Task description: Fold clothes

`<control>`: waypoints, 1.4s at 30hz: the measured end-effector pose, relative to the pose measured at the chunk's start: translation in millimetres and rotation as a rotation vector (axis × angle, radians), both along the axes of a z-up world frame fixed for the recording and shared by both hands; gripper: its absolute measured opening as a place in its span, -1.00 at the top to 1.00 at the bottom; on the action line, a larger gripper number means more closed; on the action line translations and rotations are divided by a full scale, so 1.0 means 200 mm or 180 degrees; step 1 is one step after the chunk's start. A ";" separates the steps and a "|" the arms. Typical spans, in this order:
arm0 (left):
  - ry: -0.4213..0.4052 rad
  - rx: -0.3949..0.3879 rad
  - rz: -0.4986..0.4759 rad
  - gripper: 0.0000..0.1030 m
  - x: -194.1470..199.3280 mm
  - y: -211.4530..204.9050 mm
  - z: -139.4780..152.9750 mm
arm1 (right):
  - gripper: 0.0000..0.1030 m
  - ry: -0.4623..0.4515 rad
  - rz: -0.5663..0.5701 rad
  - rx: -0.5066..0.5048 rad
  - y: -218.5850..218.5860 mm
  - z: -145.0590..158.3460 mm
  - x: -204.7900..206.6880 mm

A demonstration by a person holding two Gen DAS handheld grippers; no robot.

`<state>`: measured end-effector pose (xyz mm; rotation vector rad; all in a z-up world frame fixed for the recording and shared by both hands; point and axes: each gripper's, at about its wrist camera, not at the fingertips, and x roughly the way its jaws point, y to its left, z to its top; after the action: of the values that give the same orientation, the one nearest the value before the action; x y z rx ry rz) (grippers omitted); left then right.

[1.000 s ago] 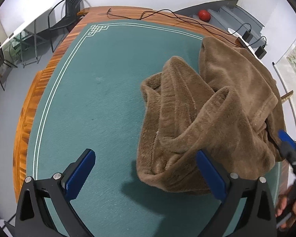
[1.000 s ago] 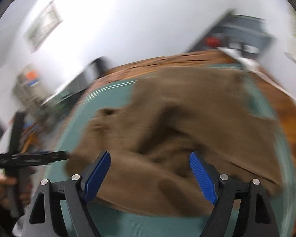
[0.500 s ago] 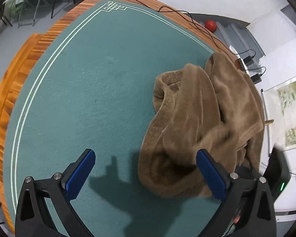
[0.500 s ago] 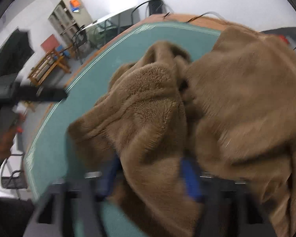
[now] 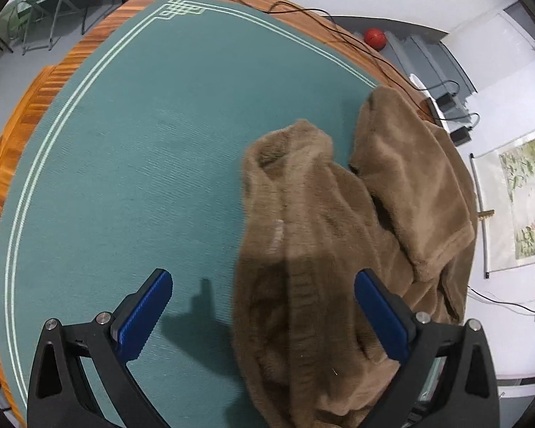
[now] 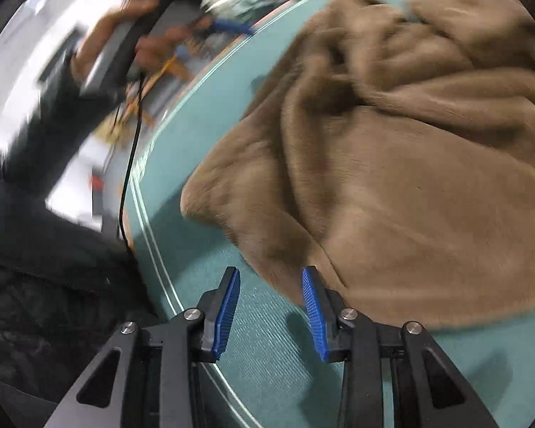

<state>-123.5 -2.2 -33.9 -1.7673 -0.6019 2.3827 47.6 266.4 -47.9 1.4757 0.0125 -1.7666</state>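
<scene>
Left wrist view, left to right: wooden table edge (image 5: 25,114), then the teal mat (image 5: 142,164) with its white border lines, bare across the left half. My left gripper (image 5: 264,306) hangs above it, jaws spread wide, nothing between them; left pad over bare mat, right pad over the garment. The brown fleece garment (image 5: 339,235) lies crumpled on the right half of the mat, one lobe toward mat centre, a second fold draped toward the far right edge. Behind it black cables (image 5: 339,35) run along the table rim, a red ball (image 5: 374,37) on the floor past them, a wall scroll (image 5: 524,196) far right

Right wrist view, blurred by motion: my dark sleeve (image 6: 35,149) at left, hand (image 6: 125,32) gripping the other tool's handle. My right gripper (image 6: 271,306) sits low over the mat's near edge, jaws partly parted, gripping nothing; right pad just at the garment's hem, can't tell if touching. Fleece fills the right side
</scene>
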 end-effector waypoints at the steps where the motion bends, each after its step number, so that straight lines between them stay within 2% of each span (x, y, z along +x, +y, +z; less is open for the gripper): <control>1: 0.0051 -0.0039 -0.0080 -0.99 0.00 0.05 0.01 | 0.20 0.0025 -0.0157 -0.0027 0.05 0.01 -0.01; 3: 0.0171 -0.0126 -0.0280 -0.99 -0.01 0.15 0.05 | 0.15 0.0084 -0.0474 -0.0077 0.14 0.03 -0.04; 6: 0.0450 -0.0359 -0.0793 -0.99 -0.02 0.40 0.11 | 0.15 0.0382 -0.1074 0.0022 0.33 0.09 -0.07; 10: 0.0893 -0.0899 -0.1513 -0.99 0.00 0.74 0.13 | 0.15 0.0951 -0.1765 0.0538 0.51 0.18 -0.18; 11: 0.0985 -0.1048 -0.1703 -0.99 0.00 0.83 0.12 | 0.10 0.1041 -0.1846 0.0606 0.53 0.20 -0.21; 12: 0.1028 -0.1162 -0.1850 -0.99 -0.01 0.90 0.10 | -0.10 0.1132 -0.1928 0.0674 0.55 0.21 -0.24; 14: 0.1062 -0.1310 -0.1969 -0.99 -0.01 0.98 0.06 | -0.30 0.1249 -0.2040 0.0770 0.57 0.23 -0.28; 17: 0.1084 -0.1467 -0.1908 -0.99 -0.05 1.02 0.02 | -0.31 0.1267 -0.2086 0.0816 0.59 0.24 -0.27; 22: 0.0834 -0.1291 -0.1590 -0.99 -0.21 1.00 -0.04 | -0.31 0.1296 -0.2163 0.0892 0.61 0.25 -0.27; 23: 0.0770 -0.1232 -0.1499 -0.93 -0.24 0.98 -0.05 | -0.31 0.1301 -0.2178 0.0907 0.62 0.25 -0.27; 24: 0.0713 -0.1122 -0.1398 -0.73 -0.28 0.95 -0.06 | -0.31 0.1307 -0.2193 0.0923 0.62 0.25 -0.27; 25: 0.0645 -0.0983 -0.1307 -0.35 -0.32 0.92 -0.07 | -0.31 0.1313 -0.2209 0.0938 0.62 0.25 -0.27; 27: 0.0500 -0.0718 -0.1127 -0.10 -0.38 0.82 -0.06 | -0.31 0.1350 -0.2219 0.0980 0.62 0.26 -0.29; 32: 0.0562 -0.0680 -0.0633 -0.05 -0.46 0.58 0.05 | -0.31 0.1544 -0.2158 0.1128 0.58 0.28 -0.40; 36: 0.0641 -0.0690 -0.0388 -0.05 -0.49 0.38 0.13 | -0.37 0.1699 -0.2108 0.1247 0.54 0.30 -0.48; 39: 0.0650 -0.0711 -0.0223 -0.05 -0.52 0.26 0.14 | -0.42 0.1881 -0.1857 0.1624 0.42 0.25 -0.60; 42: 0.0598 -0.0697 -0.0193 -0.05 -0.53 0.22 0.12 | -0.43 0.1777 -0.1630 0.1585 0.34 0.21 -0.70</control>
<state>-229.5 42.2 -9.9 -1.5833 -0.2694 2.6173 -92.4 333.5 -6.8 1.3290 0.4205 -2.7013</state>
